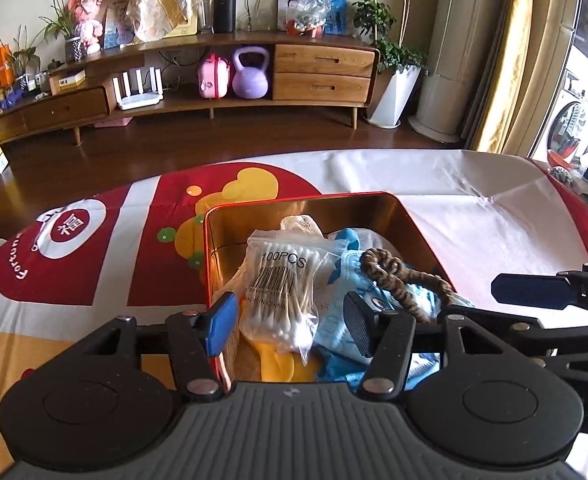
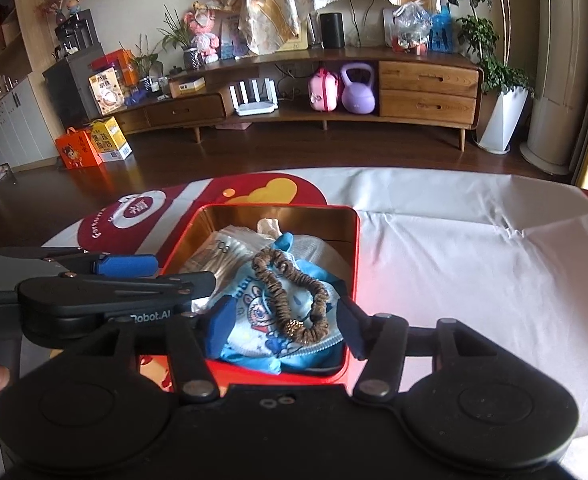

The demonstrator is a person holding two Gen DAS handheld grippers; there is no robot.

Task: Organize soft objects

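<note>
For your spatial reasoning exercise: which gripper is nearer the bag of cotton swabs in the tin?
Left. The left gripper hangs open right over the swab bag. The right gripper is open beside it, over the scrunchie.

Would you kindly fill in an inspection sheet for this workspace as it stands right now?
Surface: table under a white cloth with a red and yellow print.
Job's things: red tin, open, holds a cotton swab bag, blue printed packets and a brown scrunchie lying on top.
Clutter: nothing seen on the cloth beside the tin.
Grippers: left tool and right tool both open over the tin's near edge, nothing clamped.
Cables: leads run along the wall behind the wooden TV cabinet; none on the table.
Surroundings: purple kettlebell, pink case, white router, potted plants, curtains, boxes on the floor.
</note>
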